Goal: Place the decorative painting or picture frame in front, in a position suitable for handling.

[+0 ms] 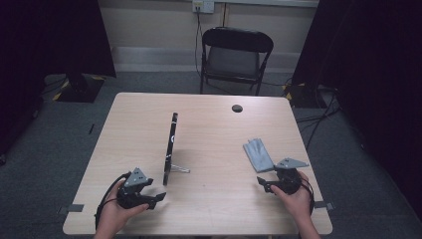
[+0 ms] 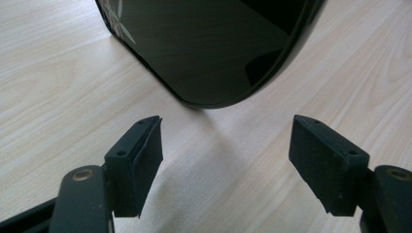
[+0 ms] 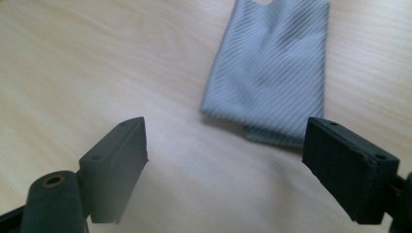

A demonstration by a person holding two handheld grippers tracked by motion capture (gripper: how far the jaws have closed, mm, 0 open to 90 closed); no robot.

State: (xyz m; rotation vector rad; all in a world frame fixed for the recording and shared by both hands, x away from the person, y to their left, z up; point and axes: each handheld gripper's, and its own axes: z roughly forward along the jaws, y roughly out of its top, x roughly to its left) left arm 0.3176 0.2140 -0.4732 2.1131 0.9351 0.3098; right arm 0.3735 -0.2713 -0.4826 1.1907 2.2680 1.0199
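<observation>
A thin black tablet [image 1: 170,147] stands on edge on a small wire stand [image 1: 180,169] near the middle of the wooden table [image 1: 209,129]. Its glossy dark screen [image 2: 209,48] looms just beyond my left gripper [image 2: 226,141], whose jaws are wide apart with nothing between them. From above, the left gripper [image 1: 155,196] sits at the front left, just short of the tablet's near end. A folded grey striped cloth [image 1: 258,155] lies at the right. My right gripper [image 1: 263,183] is open and empty, just in front of the cloth [image 3: 272,73].
A black folding chair [image 1: 234,57] stands behind the table's far edge. A round black cable hole [image 1: 237,108] is near the far right of the tabletop. Dark curtains flank the room and cables run over the grey carpet at the right.
</observation>
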